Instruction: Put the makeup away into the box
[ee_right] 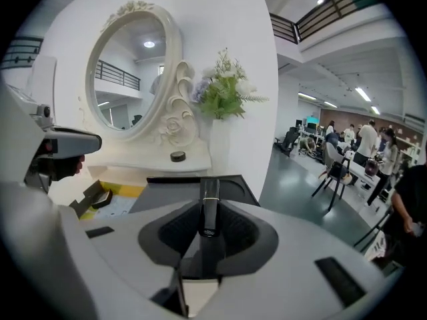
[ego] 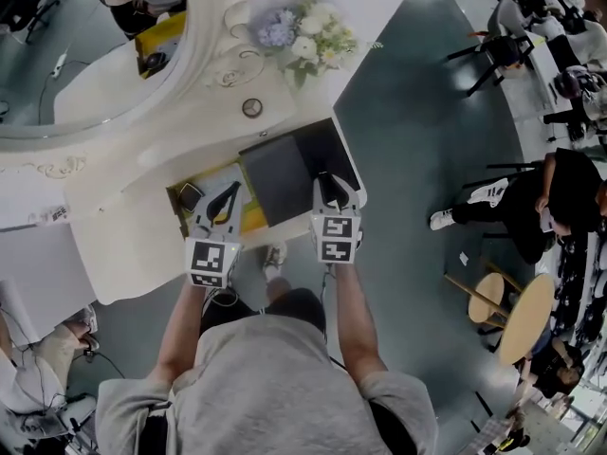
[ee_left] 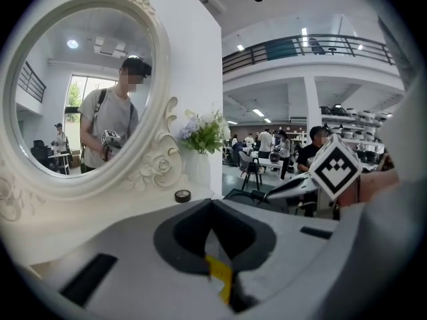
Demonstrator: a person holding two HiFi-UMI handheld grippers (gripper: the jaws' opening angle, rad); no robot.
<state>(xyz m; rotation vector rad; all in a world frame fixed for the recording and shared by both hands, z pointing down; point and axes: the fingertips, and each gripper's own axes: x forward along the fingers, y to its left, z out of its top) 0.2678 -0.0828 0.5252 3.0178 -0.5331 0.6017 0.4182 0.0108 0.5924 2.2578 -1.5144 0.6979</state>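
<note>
Right gripper view showed the right gripper (ee_right: pixel 208 235) jaws clenched on a slim black tube (ee_right: pixel 209 202), with the yellow-lined box (ee_right: pixel 117 192) to their left. The upright tube might pivot and slip out. The left gripper (ee_left: pixel 212 212) jaws were closed and empty.

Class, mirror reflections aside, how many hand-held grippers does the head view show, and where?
2. The left gripper is over the open drawer; the right gripper over the dark box beside it, jaws shut on a dark tube. None seems hidden.
</note>
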